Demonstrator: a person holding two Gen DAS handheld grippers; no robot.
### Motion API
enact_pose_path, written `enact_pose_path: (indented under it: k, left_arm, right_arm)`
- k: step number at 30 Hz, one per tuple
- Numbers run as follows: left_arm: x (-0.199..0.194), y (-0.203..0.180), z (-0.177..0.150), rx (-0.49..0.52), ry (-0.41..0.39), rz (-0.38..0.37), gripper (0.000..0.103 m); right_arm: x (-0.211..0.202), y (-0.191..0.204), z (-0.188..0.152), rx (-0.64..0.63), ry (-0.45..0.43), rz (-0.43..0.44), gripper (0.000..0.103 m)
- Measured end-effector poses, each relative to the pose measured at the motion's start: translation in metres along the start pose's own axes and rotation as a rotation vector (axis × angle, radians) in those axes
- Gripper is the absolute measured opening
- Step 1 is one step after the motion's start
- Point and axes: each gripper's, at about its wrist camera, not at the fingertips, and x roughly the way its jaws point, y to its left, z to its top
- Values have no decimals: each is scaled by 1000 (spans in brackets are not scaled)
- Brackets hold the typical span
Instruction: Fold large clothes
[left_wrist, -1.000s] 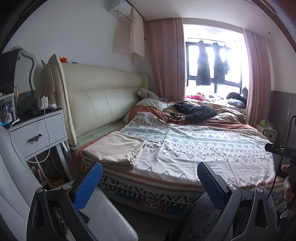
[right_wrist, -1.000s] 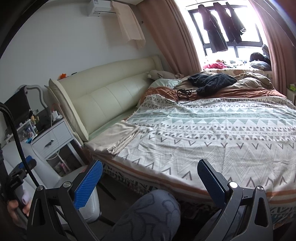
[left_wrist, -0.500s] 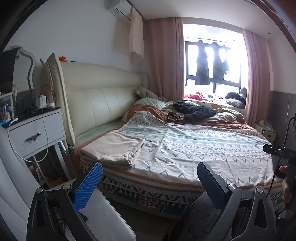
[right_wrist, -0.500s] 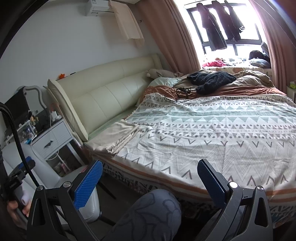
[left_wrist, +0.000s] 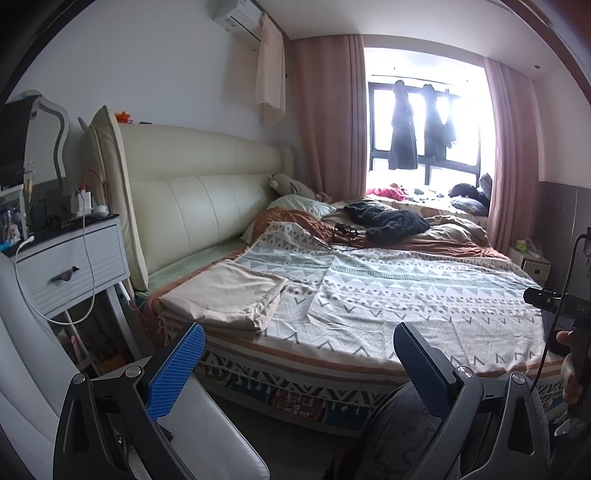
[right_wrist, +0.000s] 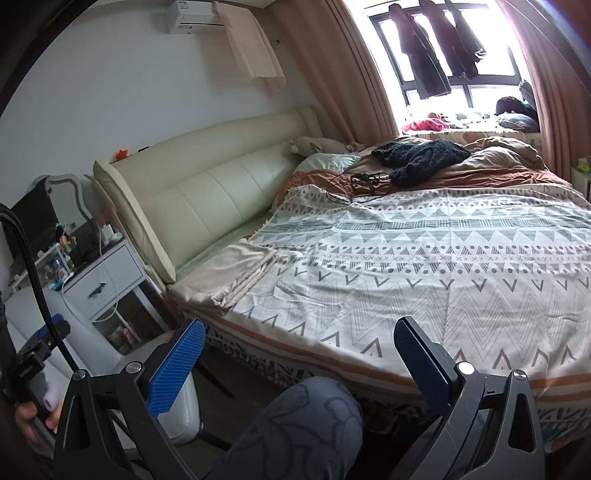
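While you hold both claws short of the bed, the thing to fold looks to be the patterned white cloth (left_wrist: 388, 295) spread flat over most of the bed (left_wrist: 295, 384); take that as a judgement, since a beige cloth (left_wrist: 225, 299) already lies folded in a stack at the headboard-side corner of the near edge. The patterned cloth runs its long axis along the near edge of the bed, from the folded beige stack away toward the side farthest from the headboard (left_wrist: 207, 206), and its near hem lies just past the tips of both claws.

Your left claw (left_wrist: 295, 365) is spread wide and grips nothing; it sits off the bed, nearer the beige stack and the headboard end of the hem. Your right claw (right_wrist: 299, 363) is likewise spread and empty, and its view shows more of the cloth stretching away from the headboard, so it is the nearer one for the far end of the hem. Your knee (right_wrist: 306, 417) sits between its fingers, below the bed's edge.

Beyond the cloth, a dark knitted garment (left_wrist: 388, 221) and a tangle of cable (left_wrist: 343, 230) lie on the rumpled brown bedding, well clear of the near hem.
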Motion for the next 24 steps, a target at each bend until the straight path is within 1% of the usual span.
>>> enact_pose_path:
  k: [17, 22, 24]
  left_arm:
    - [2, 0, 0, -7, -2, -8, 102]
    - [-8, 0, -2, -15, -31, -12, 102]
    - [-9, 1, -3, -18, -32, -18, 102]
  right_arm:
    - [1, -1, 1, 3, 10, -3, 103]
    - [1, 0, 1, 2, 11, -4, 103]
    - [1, 0, 1, 3, 11, -2, 103]
